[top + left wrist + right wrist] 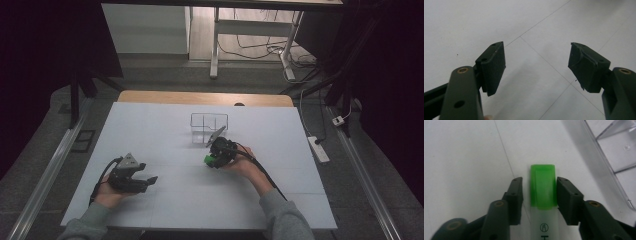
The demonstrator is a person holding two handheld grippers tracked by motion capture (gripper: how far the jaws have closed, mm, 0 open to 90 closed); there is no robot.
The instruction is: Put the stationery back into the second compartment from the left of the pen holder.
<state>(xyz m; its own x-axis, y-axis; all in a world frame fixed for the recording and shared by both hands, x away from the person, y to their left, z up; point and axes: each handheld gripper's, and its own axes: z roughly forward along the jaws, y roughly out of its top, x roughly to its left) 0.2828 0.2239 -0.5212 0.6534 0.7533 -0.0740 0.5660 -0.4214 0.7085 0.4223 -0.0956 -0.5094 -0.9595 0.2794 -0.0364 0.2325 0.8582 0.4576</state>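
A: What sits at the left of the white table (165,200)?

B: The left gripper (145,181), held low over the near-left part by the person's left hand (107,196); in the left gripper view its 2 jaws stand wide apart over bare tabletop, nothing between them.

A: And toward the middle?

B: The right gripper (209,159), in the right hand (244,167), points left and slightly away; a highlighter (543,195) with a green cap (543,186) lies between its 2 jaws; the right jaw looks to be against the cap, the left jaw stands a little off it, so I cannot tell whether it is truly clamped.

A: Anything farther right?

B: A clear plastic organizer (209,126) with dividers, empty as far as I can see, just beyond the right gripper; in the right gripper view its wall (609,162) runs along the right side, near the highlighter but apart from it.
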